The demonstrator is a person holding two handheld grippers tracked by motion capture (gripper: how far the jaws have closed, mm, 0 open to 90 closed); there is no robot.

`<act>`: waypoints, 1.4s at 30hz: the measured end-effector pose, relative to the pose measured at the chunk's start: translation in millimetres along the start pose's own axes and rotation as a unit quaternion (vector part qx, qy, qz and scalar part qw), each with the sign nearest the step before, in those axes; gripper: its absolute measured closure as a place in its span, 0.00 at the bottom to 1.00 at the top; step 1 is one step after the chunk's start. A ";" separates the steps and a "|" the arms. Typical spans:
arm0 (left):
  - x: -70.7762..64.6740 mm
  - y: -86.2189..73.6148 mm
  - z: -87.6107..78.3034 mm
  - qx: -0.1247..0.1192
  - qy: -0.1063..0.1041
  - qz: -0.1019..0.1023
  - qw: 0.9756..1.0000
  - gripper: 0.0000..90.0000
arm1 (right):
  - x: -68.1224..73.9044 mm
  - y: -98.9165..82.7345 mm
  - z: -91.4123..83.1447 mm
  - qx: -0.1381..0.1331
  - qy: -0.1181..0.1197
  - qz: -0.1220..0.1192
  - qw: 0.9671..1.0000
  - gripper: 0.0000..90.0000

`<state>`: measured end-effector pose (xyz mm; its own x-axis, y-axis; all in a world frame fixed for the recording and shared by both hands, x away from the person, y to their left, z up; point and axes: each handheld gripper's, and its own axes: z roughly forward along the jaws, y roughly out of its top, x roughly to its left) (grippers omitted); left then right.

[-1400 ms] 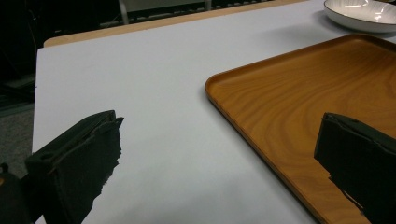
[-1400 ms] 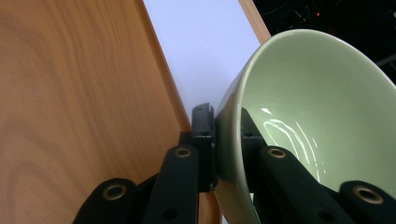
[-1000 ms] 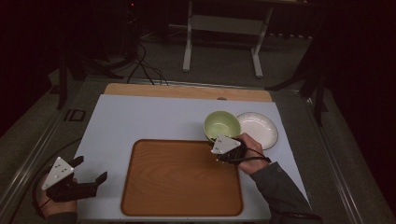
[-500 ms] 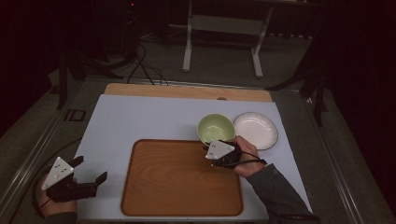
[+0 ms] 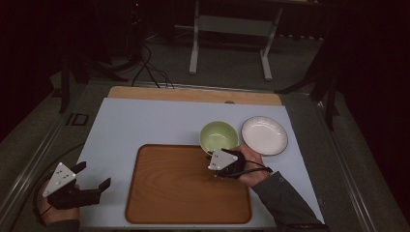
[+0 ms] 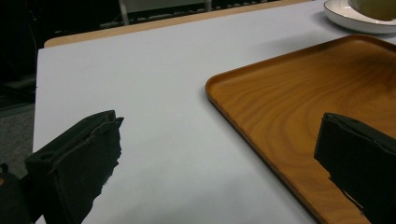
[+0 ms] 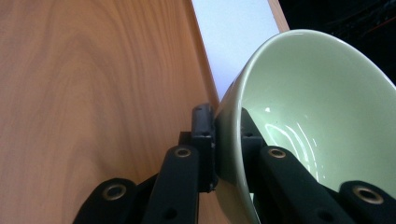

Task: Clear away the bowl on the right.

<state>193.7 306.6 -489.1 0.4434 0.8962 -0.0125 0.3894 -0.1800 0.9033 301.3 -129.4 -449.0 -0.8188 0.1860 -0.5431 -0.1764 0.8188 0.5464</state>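
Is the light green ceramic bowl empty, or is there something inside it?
Empty. The light green ceramic bowl shows a bare glossy inside in the right gripper view, and the high view shows nothing in it either.

Count: four things, two claws.
One green bowl (image 5: 218, 136), one white plate (image 5: 264, 135), one wooden tray (image 5: 188, 186), one table (image 5: 145, 121); left claw (image 5: 92, 180), right claw (image 5: 212, 153).
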 end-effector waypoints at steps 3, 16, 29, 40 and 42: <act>-0.1 0.0 -0.2 -0.001 0.000 0.000 1.000 0.00 | 1.5 1.8 -0.2 -0.001 0.001 -0.003 1.000 0.92; -0.1 -0.2 -0.3 -0.001 0.000 -0.001 1.000 0.00 | 9.5 8.7 2.0 -0.008 0.013 -0.017 1.000 0.92; 0.2 -0.2 -0.9 -0.002 0.000 0.000 1.000 0.00 | 19.4 14.9 6.7 -0.008 0.023 -0.034 0.999 0.92; 0.3 -0.3 -1.3 -0.003 0.001 -0.001 1.000 0.00 | 30.3 19.7 10.6 -0.010 0.038 -0.051 0.998 0.92; 0.4 -0.4 -1.1 -0.002 0.001 0.000 1.000 0.00 | 32.1 20.3 11.4 -0.011 0.042 -0.053 0.998 0.92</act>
<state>192.9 307.5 -488.9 0.4411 0.8974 -0.0124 0.3867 -0.1776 0.9049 277.7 -100.7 -462.6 -0.8378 0.0529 -0.5434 -0.2746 0.8194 0.5032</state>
